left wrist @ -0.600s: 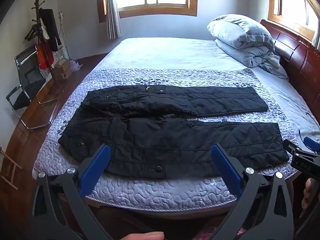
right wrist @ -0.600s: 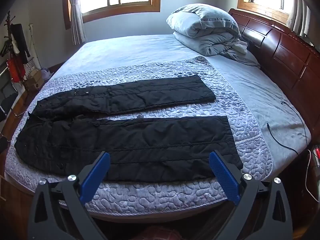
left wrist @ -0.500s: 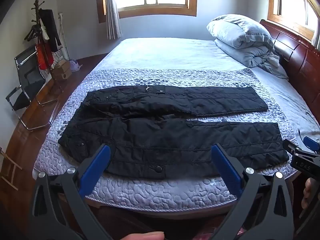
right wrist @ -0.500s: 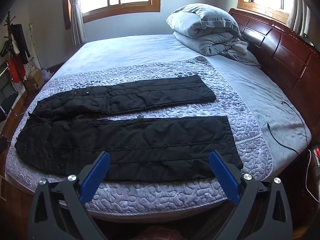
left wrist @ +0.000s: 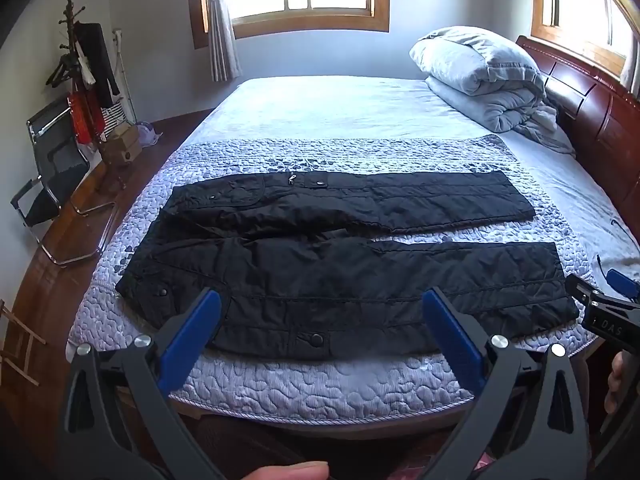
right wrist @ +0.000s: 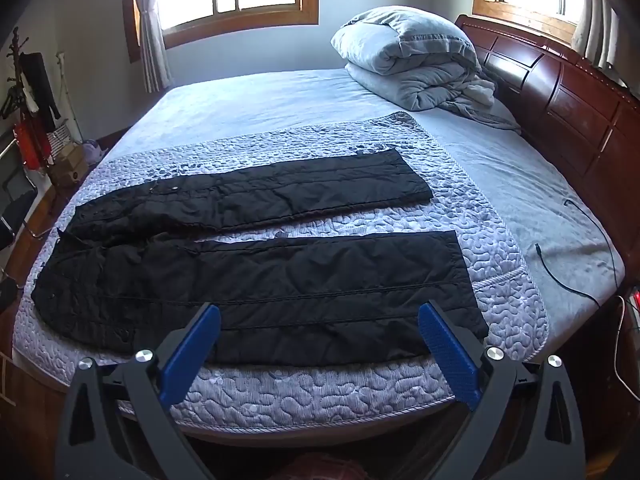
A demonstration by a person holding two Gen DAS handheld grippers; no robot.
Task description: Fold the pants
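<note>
Black quilted pants (left wrist: pixel 340 264) lie flat on the bed, waist to the left, both legs spread apart and pointing right; they also show in the right wrist view (right wrist: pixel 256 272). My left gripper (left wrist: pixel 320 312) is open and empty, held above the bed's near edge in front of the waist and near leg. My right gripper (right wrist: pixel 320 320) is open and empty, above the near edge in front of the near leg's lower half. Its tip shows at the right in the left wrist view (left wrist: pixel 600 312).
A grey patterned quilt (left wrist: pixel 320 384) covers the near half of the bed (left wrist: pixel 340 108). A folded grey duvet (left wrist: pixel 480 68) lies by the wooden headboard (right wrist: pixel 560 96) at the right. A black cable (right wrist: pixel 560 272) lies at the right. A chair (left wrist: pixel 52 172) and coat rack (left wrist: pixel 84 68) stand at the left.
</note>
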